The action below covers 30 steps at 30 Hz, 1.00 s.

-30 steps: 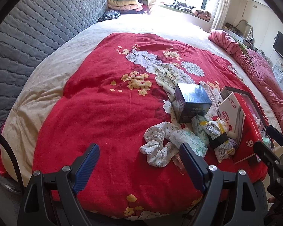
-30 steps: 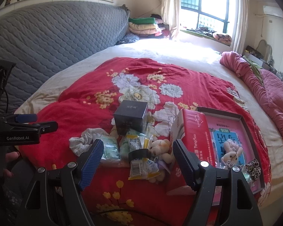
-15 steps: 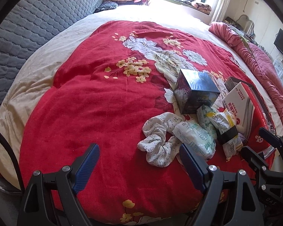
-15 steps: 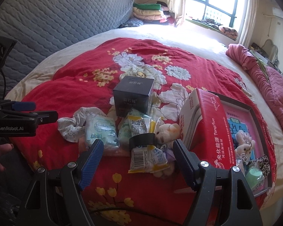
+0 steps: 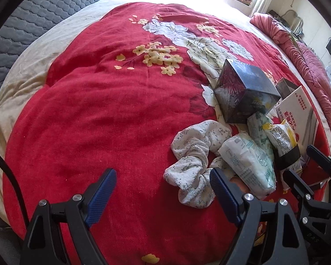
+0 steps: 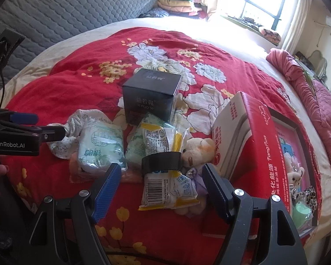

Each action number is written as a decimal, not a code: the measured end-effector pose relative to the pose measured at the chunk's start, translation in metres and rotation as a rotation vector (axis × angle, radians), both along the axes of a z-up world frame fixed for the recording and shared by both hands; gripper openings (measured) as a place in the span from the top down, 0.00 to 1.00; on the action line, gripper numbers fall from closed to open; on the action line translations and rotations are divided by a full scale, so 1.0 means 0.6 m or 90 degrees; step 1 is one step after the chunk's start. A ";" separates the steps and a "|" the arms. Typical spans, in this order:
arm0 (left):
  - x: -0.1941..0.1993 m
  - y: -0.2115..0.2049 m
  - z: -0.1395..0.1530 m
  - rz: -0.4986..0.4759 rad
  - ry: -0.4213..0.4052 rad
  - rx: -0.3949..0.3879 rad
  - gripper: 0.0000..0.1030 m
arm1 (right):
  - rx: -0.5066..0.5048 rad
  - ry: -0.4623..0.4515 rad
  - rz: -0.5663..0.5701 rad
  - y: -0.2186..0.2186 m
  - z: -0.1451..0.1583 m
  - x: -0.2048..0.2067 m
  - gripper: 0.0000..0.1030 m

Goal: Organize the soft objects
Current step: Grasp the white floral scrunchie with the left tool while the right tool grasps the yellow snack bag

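Observation:
A pile lies on the red flowered blanket [image 5: 103, 114]: a white floral scrunchie [image 5: 194, 154] [image 6: 77, 119], a pale green tissue pack [image 5: 247, 161] [image 6: 100, 145], a yellow-edged snack packet with a black band [image 6: 165, 172] [image 5: 282, 141], and a small plush bear [image 6: 198, 150]. My left gripper [image 5: 163, 190] hangs open over bare blanket, its right finger just before the scrunchie. My right gripper [image 6: 162, 187] is open, with the snack packet lying between its fingers, untouched. The left gripper shows in the right wrist view at the left edge [image 6: 33, 130].
A dark cube box [image 6: 151, 96] [image 5: 245, 92] stands behind the pile. A red-and-white carton [image 6: 253, 145] leans on an open tray [image 6: 298, 154] holding small plush toys. A pink quilt [image 6: 309, 92] lies right; a grey quilted headboard [image 6: 72, 11] stands far left.
Both grippers have sunk toward the bed and tipped further down, so the pile looks larger and closer. Their jaws kept the same width. Nothing on the blanket has moved.

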<state>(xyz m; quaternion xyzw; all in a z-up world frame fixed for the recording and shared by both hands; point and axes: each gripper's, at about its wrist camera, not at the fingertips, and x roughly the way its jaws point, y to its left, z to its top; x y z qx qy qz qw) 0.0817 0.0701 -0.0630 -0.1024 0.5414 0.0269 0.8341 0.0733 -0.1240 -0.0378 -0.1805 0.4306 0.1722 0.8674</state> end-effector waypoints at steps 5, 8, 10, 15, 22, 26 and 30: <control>0.012 -0.005 -0.014 -0.009 0.007 -0.002 0.17 | -0.028 -0.011 0.011 0.010 -0.017 0.010 0.26; 0.020 -0.010 -0.021 -0.014 0.011 0.005 0.17 | -0.022 -0.003 0.014 0.012 -0.026 0.015 0.36; 0.024 -0.014 -0.024 -0.020 0.011 0.010 0.17 | -0.031 0.001 0.010 0.012 -0.034 0.020 0.42; 0.036 -0.017 -0.035 -0.021 0.020 0.014 0.17 | -0.034 -0.007 0.012 0.015 -0.038 0.025 0.46; 0.045 -0.029 -0.038 -0.031 0.007 0.039 0.20 | -0.015 -0.012 0.008 0.013 -0.039 0.035 0.56; 0.048 -0.036 -0.037 -0.040 -0.005 0.055 0.34 | -0.004 -0.016 0.009 0.012 -0.033 0.037 0.59; 0.049 -0.031 -0.032 -0.049 -0.024 0.019 0.61 | 0.019 -0.013 0.003 0.003 -0.024 0.036 0.61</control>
